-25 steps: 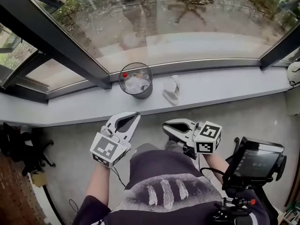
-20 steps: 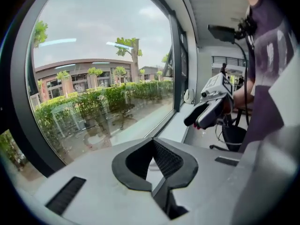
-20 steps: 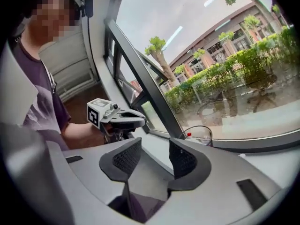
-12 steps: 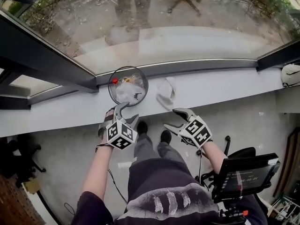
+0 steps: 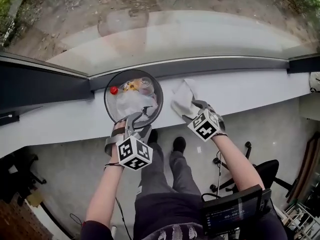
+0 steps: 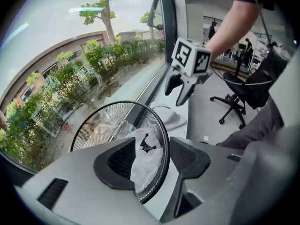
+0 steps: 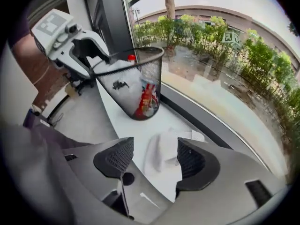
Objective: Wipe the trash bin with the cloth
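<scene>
A black wire-mesh trash bin (image 5: 106,104) stands on the white window sill (image 5: 65,119), holding a white bag and some litter. A crumpled white cloth (image 5: 183,100) lies on the sill just right of it. My left gripper (image 5: 136,121) is open, its jaws having just been opening, and in the left gripper view (image 6: 154,156) they straddle the bin's (image 6: 101,125) near rim without pressing on it. My right gripper (image 5: 195,106) is open too, also having just opened. It hangs right over the cloth (image 7: 161,153), which shows between its jaws (image 7: 154,161).
The window glass (image 5: 165,29) rises just behind the sill, with a dark frame (image 5: 35,84) at the left. Below the sill are the floor, the person's legs, an office chair (image 5: 265,169) and a screen on a stand (image 5: 232,216).
Both grippers dropped from waist height toward the sill and went from shut to open. The left now reaches the bin's rim, the right the cloth. The head view tilted further down.
</scene>
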`<action>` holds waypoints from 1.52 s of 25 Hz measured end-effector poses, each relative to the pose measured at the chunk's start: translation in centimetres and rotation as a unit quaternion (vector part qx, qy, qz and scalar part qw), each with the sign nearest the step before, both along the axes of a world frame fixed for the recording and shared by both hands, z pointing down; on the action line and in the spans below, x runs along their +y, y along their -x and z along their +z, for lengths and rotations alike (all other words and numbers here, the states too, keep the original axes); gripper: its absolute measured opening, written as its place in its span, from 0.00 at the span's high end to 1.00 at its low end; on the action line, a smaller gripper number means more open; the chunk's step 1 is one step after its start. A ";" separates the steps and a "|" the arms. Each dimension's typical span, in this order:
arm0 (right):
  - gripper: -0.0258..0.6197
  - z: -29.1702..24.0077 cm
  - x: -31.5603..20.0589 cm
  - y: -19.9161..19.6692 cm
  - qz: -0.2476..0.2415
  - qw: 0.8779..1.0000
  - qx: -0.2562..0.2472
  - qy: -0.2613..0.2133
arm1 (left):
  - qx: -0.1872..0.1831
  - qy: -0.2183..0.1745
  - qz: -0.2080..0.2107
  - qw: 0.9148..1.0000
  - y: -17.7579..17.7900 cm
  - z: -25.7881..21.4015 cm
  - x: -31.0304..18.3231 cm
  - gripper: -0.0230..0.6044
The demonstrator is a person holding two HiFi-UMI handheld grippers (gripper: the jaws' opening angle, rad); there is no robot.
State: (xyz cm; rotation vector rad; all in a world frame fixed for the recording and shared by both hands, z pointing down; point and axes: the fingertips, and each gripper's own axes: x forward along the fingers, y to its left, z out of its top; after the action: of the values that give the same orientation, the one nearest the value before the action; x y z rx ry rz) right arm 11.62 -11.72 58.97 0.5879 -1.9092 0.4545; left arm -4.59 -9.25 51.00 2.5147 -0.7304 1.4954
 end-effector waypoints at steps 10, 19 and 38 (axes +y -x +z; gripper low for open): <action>0.54 14.9 0.0 -3.7 -0.030 0.991 0.120 0.046 | 0.002 -0.028 0.031 0.999 -0.8 -1.8 0.7 0.76; 0.89 5.4 -1.2 -0.1 0.063 0.994 -0.089 0.007 | 0.187 -0.006 -0.032 0.982 -0.5 -9.8 -0.8 0.76; 0.89 -0.2 -1.9 8.4 -0.055 0.986 -0.158 0.027 | 0.324 -0.020 -0.409 0.853 15.2 -3.8 -9.5 0.82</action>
State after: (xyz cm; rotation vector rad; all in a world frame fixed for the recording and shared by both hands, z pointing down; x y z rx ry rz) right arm 3.25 -13.59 58.81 0.3892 -2.2099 0.5525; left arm -19.79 -18.72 47.21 2.0338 -1.4102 0.3197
